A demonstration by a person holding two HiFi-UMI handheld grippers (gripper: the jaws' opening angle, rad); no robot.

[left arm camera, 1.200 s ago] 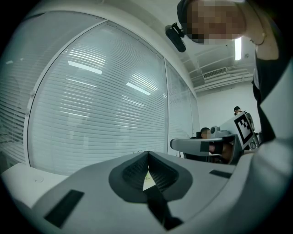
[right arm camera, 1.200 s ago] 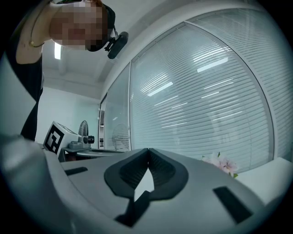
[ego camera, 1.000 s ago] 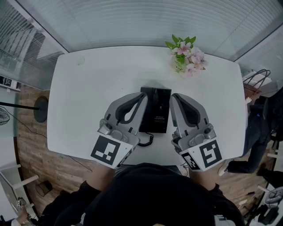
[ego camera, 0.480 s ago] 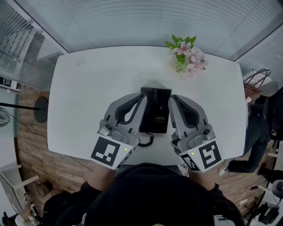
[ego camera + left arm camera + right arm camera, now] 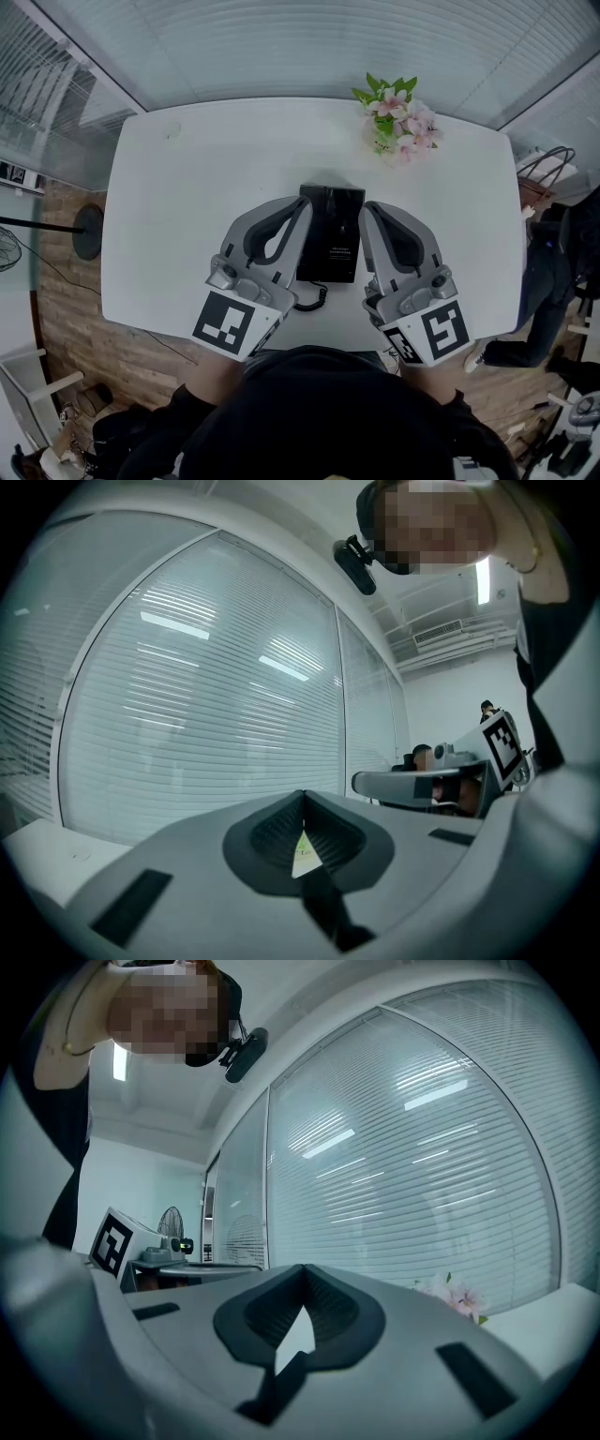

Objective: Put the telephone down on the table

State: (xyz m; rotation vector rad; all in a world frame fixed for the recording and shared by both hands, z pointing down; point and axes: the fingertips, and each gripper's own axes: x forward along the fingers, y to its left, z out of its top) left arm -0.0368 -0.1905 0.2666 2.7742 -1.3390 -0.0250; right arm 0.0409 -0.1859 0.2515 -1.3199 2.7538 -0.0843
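A black telephone (image 5: 331, 232) lies flat on the white table (image 5: 187, 206), its coiled cord (image 5: 312, 300) trailing toward the near edge. My left gripper (image 5: 306, 201) hovers just left of the phone, jaws shut and empty. On the phone's right side my right gripper (image 5: 364, 204) is likewise shut on nothing. In the left gripper view the left gripper (image 5: 302, 797) shows its tips pressed together before window blinds. The right gripper (image 5: 303, 1269) looks the same in the right gripper view. Both point level toward the windows.
A small pot of pink flowers (image 5: 398, 120) stands at the table's far right, flowers (image 5: 455, 1295) also showing in the right gripper view. Blinds cover the windows behind. A person (image 5: 553, 272) stands right of the table beside a wire basket (image 5: 542, 178).
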